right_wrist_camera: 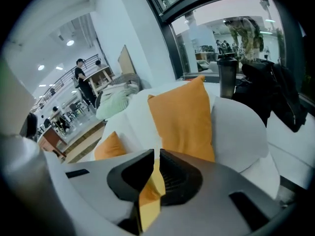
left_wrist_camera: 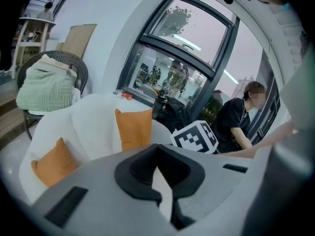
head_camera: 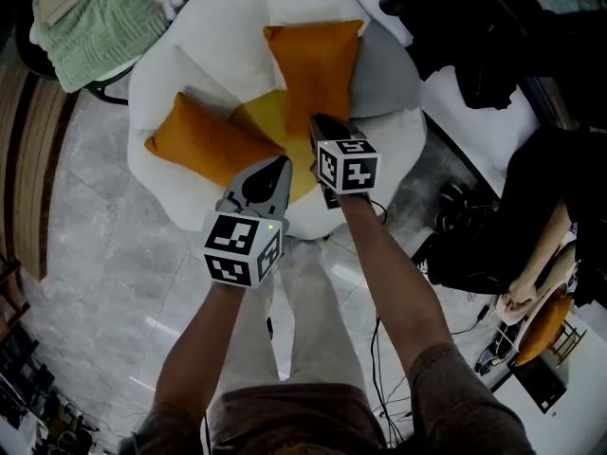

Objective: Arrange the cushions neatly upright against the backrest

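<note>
Between the jaws of your right tongs point(right_wrist_camera: 156, 154) sits a fold of the soft yellow fabric cushion point(right_wrist_camera: 150, 195). The pads are pinched down on it, so you have it gripped by its edge. From the head view, the rest of that cushion lies flat on the seat of the round white upholstered armchair point(head_camera: 213, 27), spreading to the left of the right tongs and just ahead of your left tongs point(head_camera: 282, 162). Your left tongs are closed tip to tip with nothing in them. They hang over the front of the seat, just beside the right pair and a little nearer to you. Straight beyond the right tongs, the tall orange rectangular cushion point(head_camera: 313, 69) stands upright against the backrest. Beyond and to the left of the left tongs, the second orange cushion point(head_camera: 204, 145) leans tilted against the chair's left side, one corner up. Far left of both tongs, a pale green knitted blanket point(head_camera: 100, 22) is heaped on a dark wicker chair point(left_wrist_camera: 74, 63).
</note>
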The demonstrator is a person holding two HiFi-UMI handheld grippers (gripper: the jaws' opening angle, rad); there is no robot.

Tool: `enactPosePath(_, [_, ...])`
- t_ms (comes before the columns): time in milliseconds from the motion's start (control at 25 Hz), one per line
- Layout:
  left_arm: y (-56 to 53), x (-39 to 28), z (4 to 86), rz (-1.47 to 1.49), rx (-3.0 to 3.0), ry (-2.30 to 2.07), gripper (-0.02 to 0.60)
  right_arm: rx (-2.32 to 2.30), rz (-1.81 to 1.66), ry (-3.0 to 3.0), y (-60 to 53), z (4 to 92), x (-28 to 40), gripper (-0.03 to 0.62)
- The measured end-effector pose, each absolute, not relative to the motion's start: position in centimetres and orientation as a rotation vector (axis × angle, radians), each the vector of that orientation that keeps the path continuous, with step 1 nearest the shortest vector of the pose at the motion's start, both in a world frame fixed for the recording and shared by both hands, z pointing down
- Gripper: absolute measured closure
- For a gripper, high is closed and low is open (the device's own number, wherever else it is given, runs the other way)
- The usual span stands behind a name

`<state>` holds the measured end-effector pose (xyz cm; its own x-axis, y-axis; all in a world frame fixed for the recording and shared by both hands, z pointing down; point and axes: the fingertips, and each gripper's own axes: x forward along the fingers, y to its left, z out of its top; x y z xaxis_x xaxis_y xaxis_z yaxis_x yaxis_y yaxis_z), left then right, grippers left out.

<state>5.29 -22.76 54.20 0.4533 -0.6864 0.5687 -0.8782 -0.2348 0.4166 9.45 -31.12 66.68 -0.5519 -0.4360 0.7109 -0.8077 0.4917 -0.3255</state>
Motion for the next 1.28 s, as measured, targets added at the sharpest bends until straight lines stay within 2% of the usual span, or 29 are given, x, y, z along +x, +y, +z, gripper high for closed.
enactPosePath(400, [-19.2, -0.9, 52.0, 0.305, 1.926, -1.42, 0.577, 0.909, 0.81, -2.247, -27.4, 64.4, 3.2, 0.545])
enactPosePath(520, [-17.7, -3.9, 52.0, 0.289, 1.888, -1.461, 0.577, 0.847, 0.764, -2.258, -25.7, 64.4, -0.1, 0.489])
enactPosePath(680, [-15.2, -7.9, 52.2, 0.262, 1.834, -1.509, 0.577, 0.717, 0.692, -2.271, -22.6, 64.8, -5.4, 0.453])
enactPosePath(960, [-11.3, -13.7, 54.2, 0.226, 1.752, -1.565, 0.577, 0.587, 0.615, -2.248, -18.6, 67.3, -11.8, 0.425])
enactPosePath(1280, [-9.5, -17.0, 57.8, 0.208, 1.697, -1.572, 0.577, 0.553, 0.563, -2.2, -18.0, 71.5, -14.7, 0.411])
